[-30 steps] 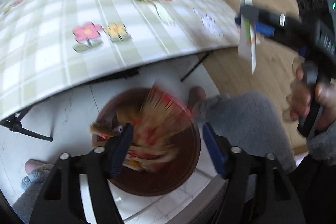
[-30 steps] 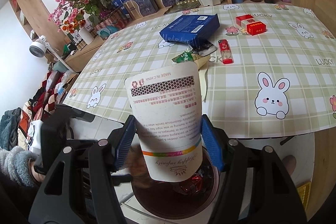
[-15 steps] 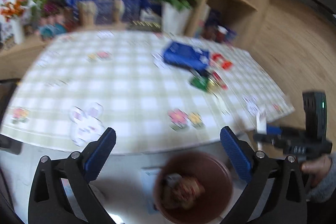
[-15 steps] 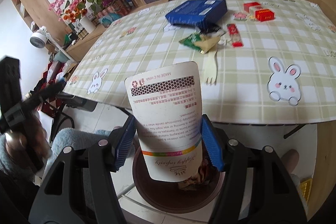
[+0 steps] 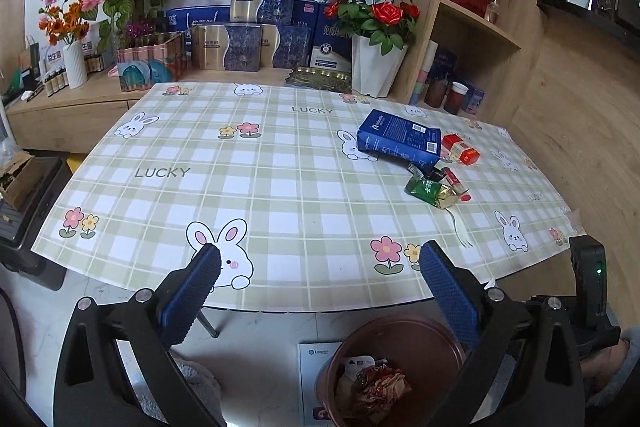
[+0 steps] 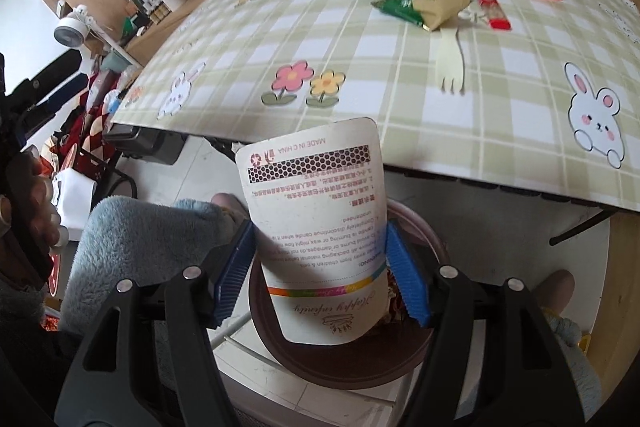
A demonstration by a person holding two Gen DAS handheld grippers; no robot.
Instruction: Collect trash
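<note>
left gripper (image 5: 320, 291) fingers wide apart, holding nothing, off the checked table's near edge (image 5: 304, 303) | right gripper (image 6: 320, 279) clamped on white printed paper pouch (image 6: 320, 227), right above the round brown bin (image 6: 344, 359) on the floor

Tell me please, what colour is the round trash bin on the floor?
Reddish-brown trash bin, clearest in the left wrist view.

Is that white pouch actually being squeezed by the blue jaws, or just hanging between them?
Touching. The right wrist view shows the right gripper with both blue jaws pressed against the edges of the white pouch, above the bin.
</note>
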